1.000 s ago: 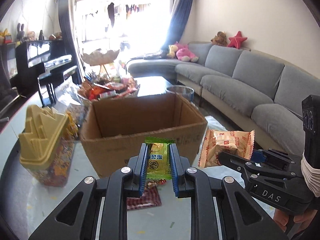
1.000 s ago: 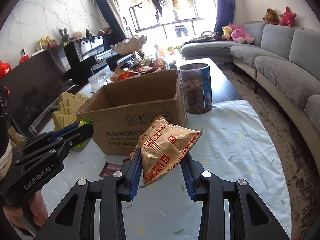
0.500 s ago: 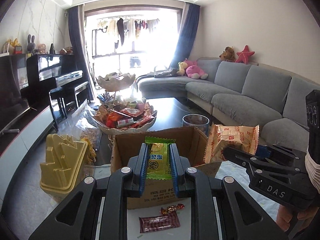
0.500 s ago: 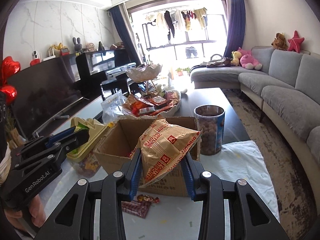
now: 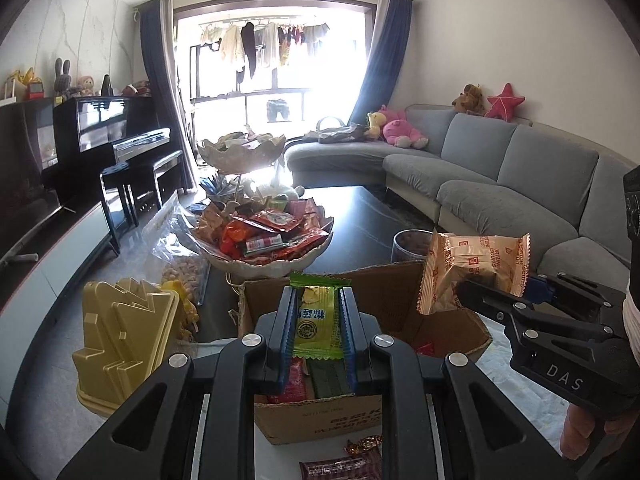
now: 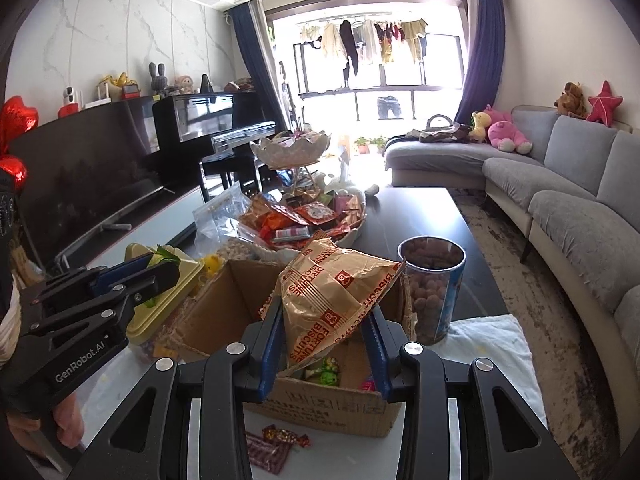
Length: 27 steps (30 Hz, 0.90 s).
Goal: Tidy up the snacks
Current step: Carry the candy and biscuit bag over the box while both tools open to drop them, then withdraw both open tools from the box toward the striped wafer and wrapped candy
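Observation:
My left gripper is shut on a green and yellow snack packet and holds it above the open cardboard box. My right gripper is shut on an orange Fortune Biscuits bag, also above the box. The bag shows in the left wrist view with the right gripper behind it. The left gripper shows at the left of the right wrist view. Several snacks lie inside the box.
A yellow-lidded container stands left of the box. A white bowl of snacks sits behind it. A clear tub of brown balls stands right of the box. Wrapped candies lie on the table in front. A grey sofa runs along the right.
Both grippers have risen and moved forward with their snacks. They now look down into the box from above instead of facing its front wall.

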Each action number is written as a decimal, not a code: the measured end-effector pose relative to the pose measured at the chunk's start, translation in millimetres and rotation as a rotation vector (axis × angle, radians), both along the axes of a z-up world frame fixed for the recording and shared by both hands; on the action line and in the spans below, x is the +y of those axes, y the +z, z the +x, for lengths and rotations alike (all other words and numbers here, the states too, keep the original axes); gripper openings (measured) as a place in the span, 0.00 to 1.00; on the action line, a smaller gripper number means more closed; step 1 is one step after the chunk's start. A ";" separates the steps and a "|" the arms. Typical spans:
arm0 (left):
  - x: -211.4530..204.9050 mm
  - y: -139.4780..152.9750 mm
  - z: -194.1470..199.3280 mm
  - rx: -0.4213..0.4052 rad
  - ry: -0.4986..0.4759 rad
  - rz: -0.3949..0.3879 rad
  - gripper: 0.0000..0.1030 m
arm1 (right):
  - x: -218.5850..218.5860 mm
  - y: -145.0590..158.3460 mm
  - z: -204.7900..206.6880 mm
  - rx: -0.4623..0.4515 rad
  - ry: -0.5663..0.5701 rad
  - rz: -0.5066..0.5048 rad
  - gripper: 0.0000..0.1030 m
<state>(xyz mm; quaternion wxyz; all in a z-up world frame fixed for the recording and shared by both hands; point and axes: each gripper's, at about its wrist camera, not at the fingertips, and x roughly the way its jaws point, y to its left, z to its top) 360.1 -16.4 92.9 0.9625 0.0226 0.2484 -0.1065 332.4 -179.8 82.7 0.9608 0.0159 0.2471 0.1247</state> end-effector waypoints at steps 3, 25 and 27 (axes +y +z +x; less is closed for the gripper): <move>3.3 -4.7 13.1 0.025 0.002 -0.006 0.21 | 1.7 -5.1 10.1 0.009 0.006 -0.011 0.38; 12.6 -13.5 1.6 0.049 0.043 -0.017 0.67 | 13.0 -16.7 21.9 0.014 0.005 -0.034 0.60; 13.8 -12.0 -6.8 0.039 0.043 -0.014 0.68 | 14.9 -14.7 13.2 0.001 0.013 -0.037 0.60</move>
